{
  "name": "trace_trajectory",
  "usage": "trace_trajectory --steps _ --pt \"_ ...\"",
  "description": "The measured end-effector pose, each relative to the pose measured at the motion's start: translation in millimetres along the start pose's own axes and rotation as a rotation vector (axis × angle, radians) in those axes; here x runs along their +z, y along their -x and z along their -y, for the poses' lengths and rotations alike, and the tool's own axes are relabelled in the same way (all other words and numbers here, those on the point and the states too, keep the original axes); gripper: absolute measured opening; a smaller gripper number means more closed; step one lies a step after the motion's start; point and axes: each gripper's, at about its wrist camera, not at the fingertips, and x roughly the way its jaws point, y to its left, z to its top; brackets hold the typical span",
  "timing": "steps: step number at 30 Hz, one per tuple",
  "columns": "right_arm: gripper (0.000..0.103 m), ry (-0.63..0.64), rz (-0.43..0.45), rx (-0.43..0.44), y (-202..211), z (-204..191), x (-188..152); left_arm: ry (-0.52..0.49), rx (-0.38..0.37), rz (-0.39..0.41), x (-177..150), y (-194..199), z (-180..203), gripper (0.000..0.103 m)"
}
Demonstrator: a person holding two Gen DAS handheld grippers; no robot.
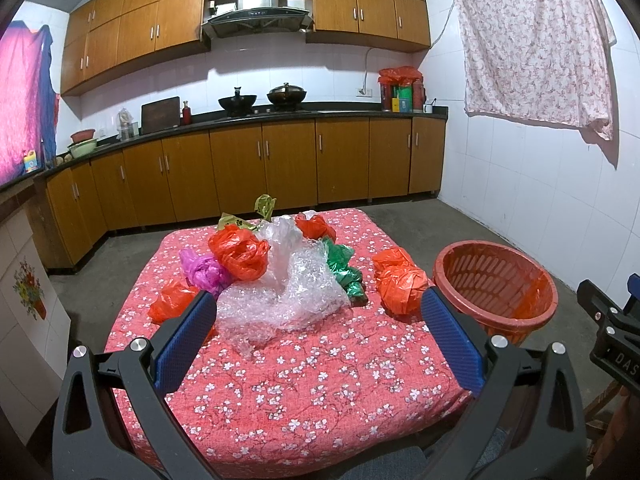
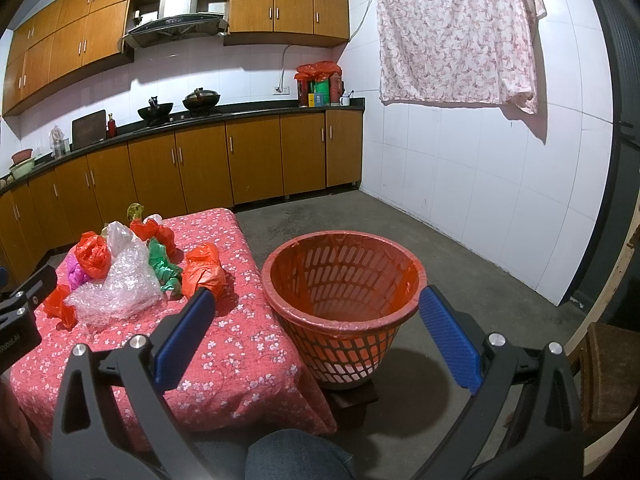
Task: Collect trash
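A pile of crumpled plastic lies on a table with a red flowered cloth (image 1: 304, 392) (image 2: 240, 360): clear bubble wrap (image 1: 288, 296) (image 2: 120, 288), several orange bags (image 1: 240, 252) (image 1: 400, 284) (image 2: 202, 270), a purple bag (image 1: 202, 272), a green bag (image 1: 344, 272) (image 2: 162, 268). A red plastic basket (image 1: 496, 284) (image 2: 340, 304) with an orange liner stands right of the table. My left gripper (image 1: 318, 312) is open and empty, held above the near side of the table, short of the bubble wrap. My right gripper (image 2: 316, 308) is open and empty in front of the basket.
The basket rests on a small dark block (image 2: 352, 400) on the concrete floor. Kitchen cabinets and a counter with woks (image 1: 260, 100) run along the far wall. A flowered cloth (image 1: 536, 40) hangs on the right wall. A wooden chair (image 2: 608, 368) is at the right.
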Motion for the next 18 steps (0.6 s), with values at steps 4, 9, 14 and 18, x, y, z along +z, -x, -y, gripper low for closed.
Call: trace_trajectory --steps 4,9,14,18 --pt "0.099 0.000 0.000 0.000 -0.2 -0.2 0.2 0.000 0.000 0.000 -0.1 0.1 0.1 0.101" --pt "0.099 0.000 0.000 -0.001 -0.6 -0.8 0.4 0.001 0.000 -0.001 0.0 0.1 0.0 0.101" --pt "0.099 0.001 -0.001 -0.001 -1.3 -1.4 0.3 0.002 0.000 -0.002 -0.2 0.4 0.4 0.101" --pt "0.099 0.001 -0.001 -0.001 -2.9 -4.0 -1.9 0.003 0.001 -0.003 -0.1 0.2 0.1 0.101"
